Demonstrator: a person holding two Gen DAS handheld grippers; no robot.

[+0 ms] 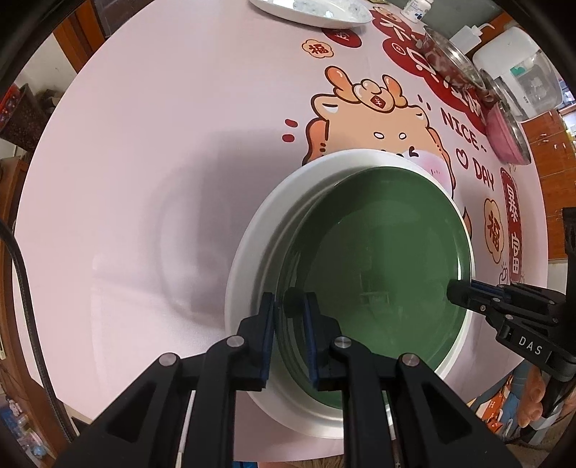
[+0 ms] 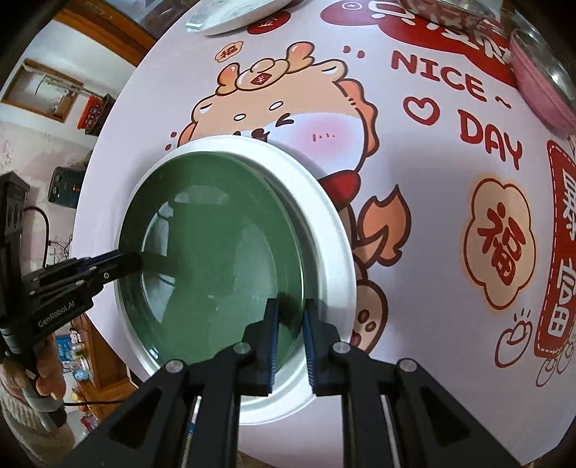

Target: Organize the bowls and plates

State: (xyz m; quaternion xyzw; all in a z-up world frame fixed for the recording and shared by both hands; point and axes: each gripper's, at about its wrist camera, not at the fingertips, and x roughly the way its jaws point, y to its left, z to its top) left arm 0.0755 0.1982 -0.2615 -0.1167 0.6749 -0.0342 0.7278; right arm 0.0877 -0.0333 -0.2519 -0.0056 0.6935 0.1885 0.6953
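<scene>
Green plate (image 2: 216,248) inside white plate (image 2: 324,230), both grippers' jaws at its rim

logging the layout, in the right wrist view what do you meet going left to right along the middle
left gripper on the rim → green plate → white plate under it → cartoon tablecloth with the red banner print at the far right

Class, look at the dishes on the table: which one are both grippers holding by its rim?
The green plate, the one sitting on the white plate. The left gripper and right gripper pinch opposite edges; the white dish sits far off.
</scene>
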